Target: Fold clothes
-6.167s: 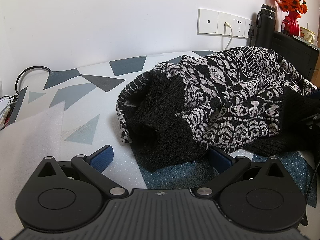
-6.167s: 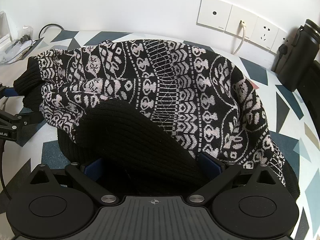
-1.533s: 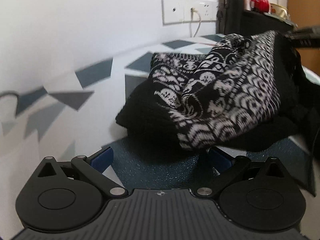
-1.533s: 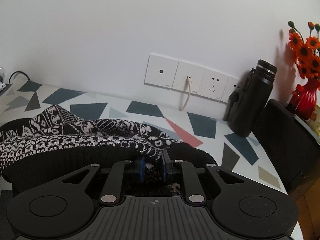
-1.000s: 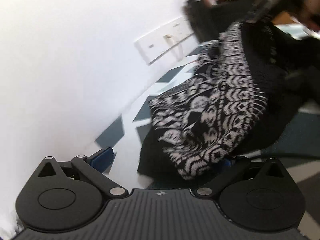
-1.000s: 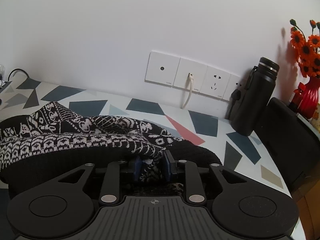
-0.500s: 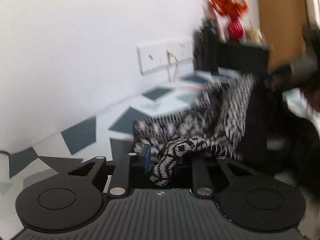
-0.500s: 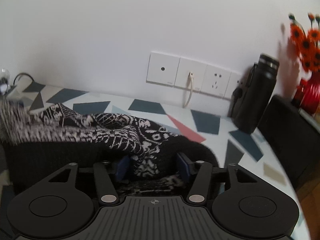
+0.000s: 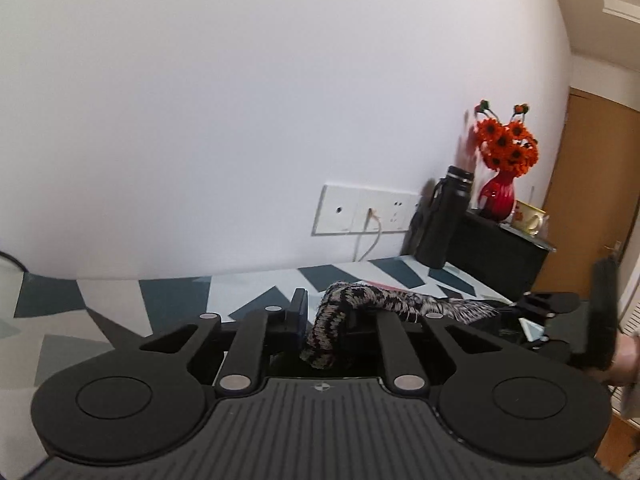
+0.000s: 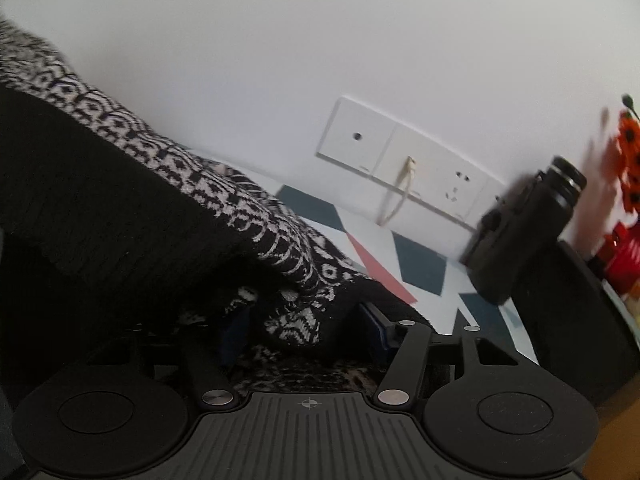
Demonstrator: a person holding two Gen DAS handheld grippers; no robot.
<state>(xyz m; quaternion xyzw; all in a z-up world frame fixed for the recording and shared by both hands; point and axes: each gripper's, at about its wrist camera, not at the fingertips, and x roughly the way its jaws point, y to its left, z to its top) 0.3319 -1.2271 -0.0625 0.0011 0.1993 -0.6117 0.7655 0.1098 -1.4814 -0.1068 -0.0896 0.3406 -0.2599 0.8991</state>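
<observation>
Black-and-white knit: the sweater (image 10: 132,208) is the only garment we see. No readable brand or label anywhere; the mug (image 9: 529,216) on the dark cabinet (image 9: 500,256) has a print too small to read.

Left gripper (image 9: 326,316): we have it clenched on a rolled edge of the sweater (image 9: 324,332). The patterned fabric passes between the blue pads (image 9: 300,312), hangs down in front of the camera and trails off to the right towards the other tool.

Right gripper (image 10: 308,332): jaws spread apart. Sweater fabric lies between and over the fingers, but nothing pinches it. From there the knit rises up and to the left, lifted off the patterned tabletop (image 10: 416,264); the black ribbed side faces the right camera. The left finger is mostly buried in cloth, so our read of the gap is probably right rather than certain.

In the left view the right tool shows at the far right edge with part of a hand (image 9: 626,364) behind it.

Containers: red vase (image 9: 498,196) holds orange flowers (image 9: 506,148); black bottle (image 9: 442,224) stands capped by the wall sockets (image 9: 368,214), contents not visible. A white cable (image 9: 370,240) is plugged in.
</observation>
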